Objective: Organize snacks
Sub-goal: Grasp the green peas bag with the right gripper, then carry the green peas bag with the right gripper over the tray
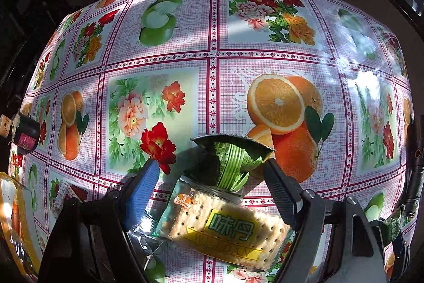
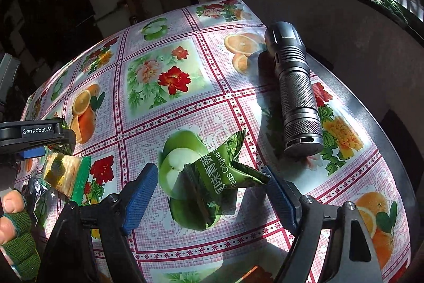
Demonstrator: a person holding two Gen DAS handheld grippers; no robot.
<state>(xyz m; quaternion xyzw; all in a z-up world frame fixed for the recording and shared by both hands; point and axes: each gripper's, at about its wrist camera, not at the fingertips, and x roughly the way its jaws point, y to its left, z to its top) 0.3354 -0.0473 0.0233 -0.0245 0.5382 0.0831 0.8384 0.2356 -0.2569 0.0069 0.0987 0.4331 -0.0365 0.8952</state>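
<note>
A glossy plastic tablecloth (image 2: 185, 108) printed with fruit and flowers. A matt grey metal flashlight (image 2: 294, 86) with knurled grip. Shiny crinkled green snack packet (image 2: 225, 171); glossy clear cracker wrapper (image 1: 222, 224).

On the table (image 1: 265, 55) a cracker packet (image 1: 225, 227) lay between the fingers of the left gripper (image 1: 212, 171), and a small snack pouch (image 1: 233, 158) lay just behind it, touching its far end. In the right wrist view, another pouch of peas (image 2: 225, 171) lay between the spread fingers of the right gripper (image 2: 209, 177). A flashlight (image 2: 294, 86) lay behind this pouch and to the right, near the table edge. A jar (image 1: 25, 131) lay on its side at the far left edge.
</note>
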